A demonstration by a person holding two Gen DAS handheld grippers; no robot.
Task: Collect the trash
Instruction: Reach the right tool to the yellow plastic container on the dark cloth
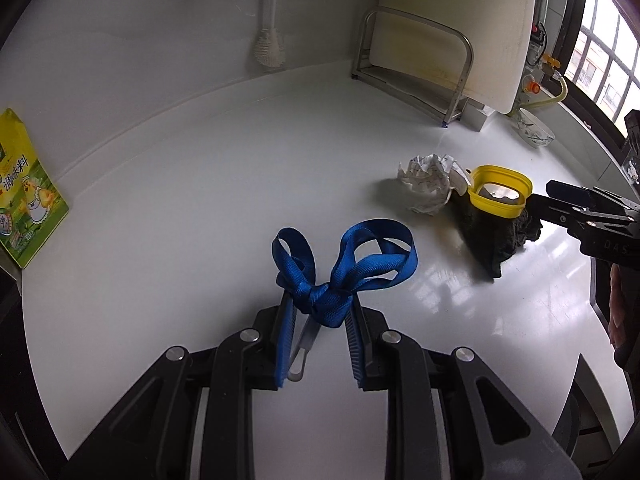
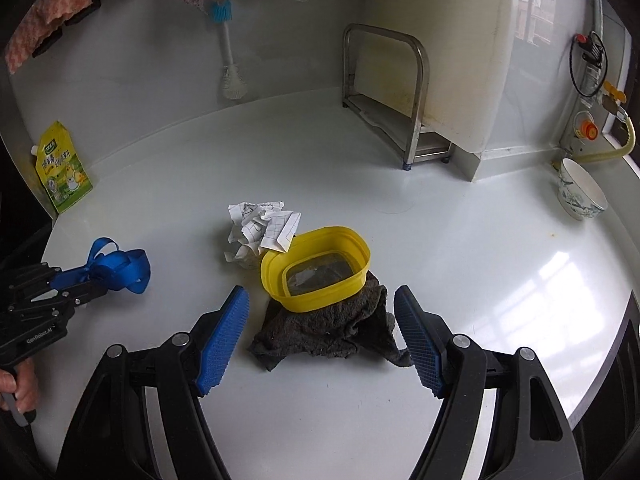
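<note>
My left gripper (image 1: 318, 304) is shut on a knotted blue ribbon (image 1: 348, 268) and holds it above the white counter; the ribbon also shows at the left of the right wrist view (image 2: 120, 266). My right gripper (image 2: 320, 312) is open, its blue pads on either side of a dark grey rag (image 2: 332, 328). A yellow plastic tub (image 2: 316, 268) sits on the rag. A crumpled white paper ball (image 2: 260, 232) lies just behind the tub. The tub (image 1: 500, 196), paper (image 1: 428, 184) and rag (image 1: 492, 236) also show in the left wrist view.
A yellow seasoning pouch (image 2: 64, 168) leans at the far left. A steel rack (image 2: 392, 100) with a cutting board stands at the back wall. A bottle brush (image 2: 230, 60) hangs on the wall. A patterned bowl (image 2: 580, 192) sits at the right.
</note>
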